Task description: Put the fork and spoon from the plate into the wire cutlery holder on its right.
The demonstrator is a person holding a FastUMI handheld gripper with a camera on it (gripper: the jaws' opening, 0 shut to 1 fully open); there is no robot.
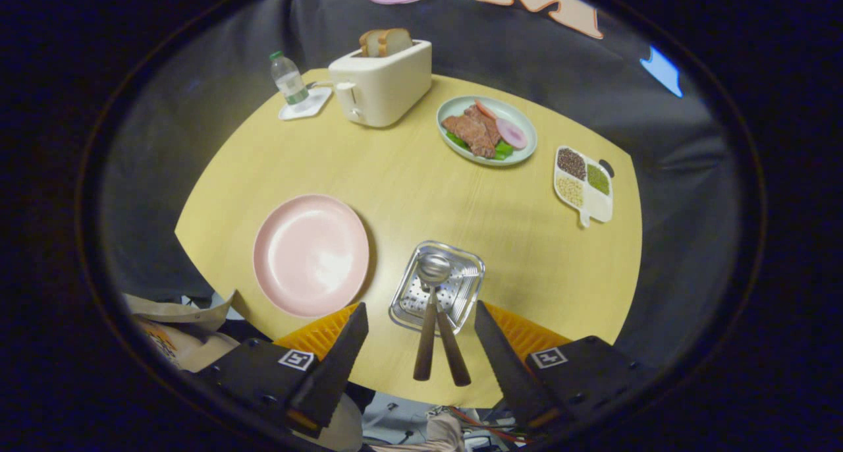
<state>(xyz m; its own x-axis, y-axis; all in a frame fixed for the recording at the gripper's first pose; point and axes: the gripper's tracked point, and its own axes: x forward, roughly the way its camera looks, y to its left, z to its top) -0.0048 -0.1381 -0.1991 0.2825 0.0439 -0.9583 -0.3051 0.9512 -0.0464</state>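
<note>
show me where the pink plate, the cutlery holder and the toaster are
pink plate [311, 254], gripper view, centre of its bare face
cutlery holder [461, 267], gripper view, its metal rim
toaster [388, 86], gripper view, its white side

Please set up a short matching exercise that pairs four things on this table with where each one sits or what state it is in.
Things:
1. pink plate
2. spoon
3. toaster
4. gripper

Places or states:
A. fingers open, holding nothing
B. bare, left of the cutlery holder
C. bread slices sticking up from the top
D. bowl end down in the cutlery holder, handle leaning out toward the fingers

Pairs: 1-B, 2-D, 3-C, 4-A
</note>
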